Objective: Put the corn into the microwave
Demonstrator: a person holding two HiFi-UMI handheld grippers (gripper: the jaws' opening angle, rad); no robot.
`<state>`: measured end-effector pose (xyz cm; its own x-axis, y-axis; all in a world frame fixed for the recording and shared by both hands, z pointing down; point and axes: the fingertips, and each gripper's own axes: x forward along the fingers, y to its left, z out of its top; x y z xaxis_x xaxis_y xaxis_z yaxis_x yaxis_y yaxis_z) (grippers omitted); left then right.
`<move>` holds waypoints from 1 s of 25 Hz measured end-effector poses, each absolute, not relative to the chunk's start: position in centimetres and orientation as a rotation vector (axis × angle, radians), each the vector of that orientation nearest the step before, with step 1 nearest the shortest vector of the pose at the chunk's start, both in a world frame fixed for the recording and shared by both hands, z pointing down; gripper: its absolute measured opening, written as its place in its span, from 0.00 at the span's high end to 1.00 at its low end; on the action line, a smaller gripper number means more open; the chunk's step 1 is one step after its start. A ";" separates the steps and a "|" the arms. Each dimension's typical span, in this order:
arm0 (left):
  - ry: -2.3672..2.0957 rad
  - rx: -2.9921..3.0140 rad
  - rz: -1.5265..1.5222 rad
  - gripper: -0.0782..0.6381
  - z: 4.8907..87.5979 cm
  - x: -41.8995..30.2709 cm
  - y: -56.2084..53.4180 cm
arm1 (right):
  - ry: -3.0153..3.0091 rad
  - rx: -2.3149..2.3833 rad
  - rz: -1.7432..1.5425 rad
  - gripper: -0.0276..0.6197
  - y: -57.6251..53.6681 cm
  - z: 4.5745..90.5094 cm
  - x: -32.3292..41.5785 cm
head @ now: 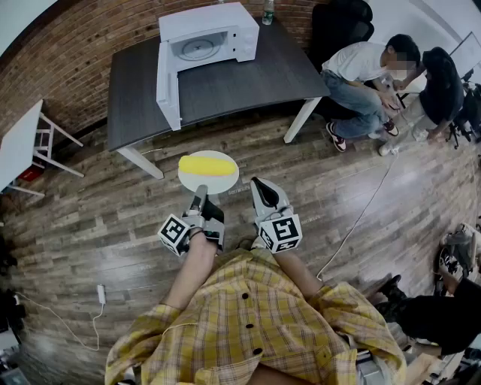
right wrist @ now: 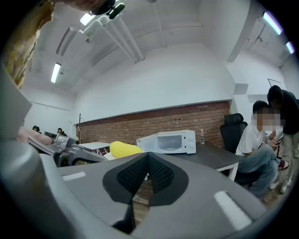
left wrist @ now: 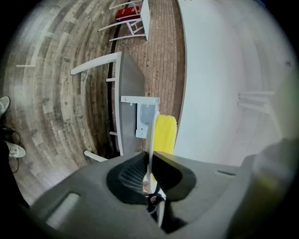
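A yellow corn cob [head: 206, 164] lies on a small white plate [head: 222, 181] held in the air over the wooden floor. My left gripper [head: 199, 194] is shut on the plate's near rim. In the left gripper view the plate [left wrist: 152, 128] stands edge-on between the jaws of the left gripper [left wrist: 150, 156], with the corn [left wrist: 165, 135] beyond. My right gripper [head: 261, 189] hovers just right of the plate, shut and empty. The white microwave [head: 209, 37] stands on the dark table [head: 240, 83], its door [head: 167, 84] swung open to the left. The right gripper view shows the right gripper [right wrist: 147, 161], the corn [right wrist: 124, 149] and the microwave [right wrist: 168, 141].
Two people sit at the right [head: 368, 75] beside a black chair [head: 342, 22]. A bottle [head: 268, 11] stands on the table's far edge. A white side table [head: 19, 143] is at the left. A white cable [head: 361, 218] runs across the floor.
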<state>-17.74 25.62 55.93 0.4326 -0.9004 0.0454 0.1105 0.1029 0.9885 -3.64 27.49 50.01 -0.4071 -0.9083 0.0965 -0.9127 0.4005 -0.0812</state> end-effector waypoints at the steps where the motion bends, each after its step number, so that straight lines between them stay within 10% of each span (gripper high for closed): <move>1: -0.821 1.237 -0.885 0.85 55.9 -17.7 25.6 | -2.595 1.694 0.187 0.95 27.5 50.0 -3.7; 25: -0.830 1.231 -0.908 0.85 55.4 -13.8 27.2 | -2.624 1.658 0.173 0.95 28.9 49.9 0.2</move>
